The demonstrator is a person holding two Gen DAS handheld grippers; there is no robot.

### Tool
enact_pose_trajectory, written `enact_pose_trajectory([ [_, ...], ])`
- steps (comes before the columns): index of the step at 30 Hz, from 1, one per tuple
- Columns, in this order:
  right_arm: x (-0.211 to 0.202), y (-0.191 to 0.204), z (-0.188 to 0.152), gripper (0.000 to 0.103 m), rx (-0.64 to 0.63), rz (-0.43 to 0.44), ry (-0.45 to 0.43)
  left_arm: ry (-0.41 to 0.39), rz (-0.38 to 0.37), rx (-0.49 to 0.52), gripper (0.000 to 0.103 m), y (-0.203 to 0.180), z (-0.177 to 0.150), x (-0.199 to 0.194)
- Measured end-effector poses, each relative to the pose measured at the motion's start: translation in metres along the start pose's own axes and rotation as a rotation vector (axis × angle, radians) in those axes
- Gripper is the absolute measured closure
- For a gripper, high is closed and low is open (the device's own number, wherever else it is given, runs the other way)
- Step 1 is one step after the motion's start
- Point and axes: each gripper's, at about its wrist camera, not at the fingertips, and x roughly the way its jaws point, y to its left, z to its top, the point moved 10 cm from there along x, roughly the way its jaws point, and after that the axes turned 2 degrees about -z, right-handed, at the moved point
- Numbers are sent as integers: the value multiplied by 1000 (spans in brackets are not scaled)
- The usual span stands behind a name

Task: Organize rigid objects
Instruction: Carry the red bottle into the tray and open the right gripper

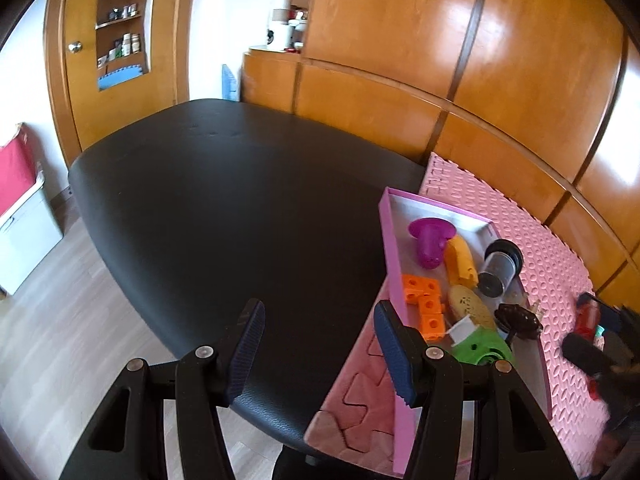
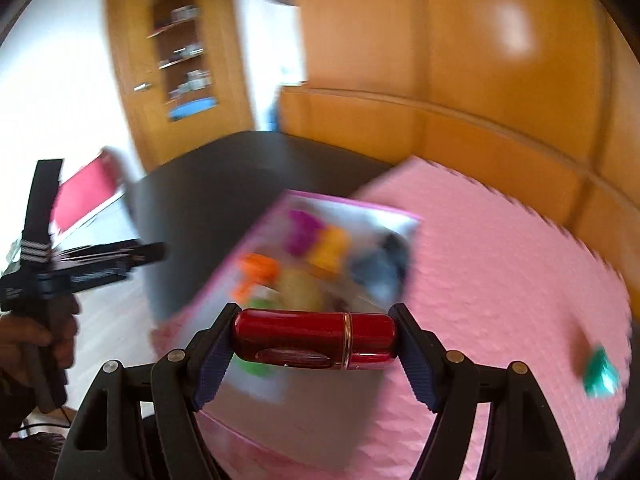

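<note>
Red cylindrical case (image 2: 314, 340) was clamped end to end in the right gripper (image 2: 314, 344), long axis crosswise between the pads, held above the near end of the pink tray (image 1: 390, 248), already holding toys. Left gripper (image 1: 320, 356) stood open and empty, one finger beside the tray's left wall. Tray lay on pink foam mat (image 1: 532, 240) over black table (image 1: 224, 200); wooden cabinets (image 1: 400, 32) behind
</note>
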Motion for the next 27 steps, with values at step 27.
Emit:
enact_pose_trajectory([
  [27, 68, 53, -9, 26, -152, 104, 127, 20, -7, -10, 39, 7, -12, 4],
])
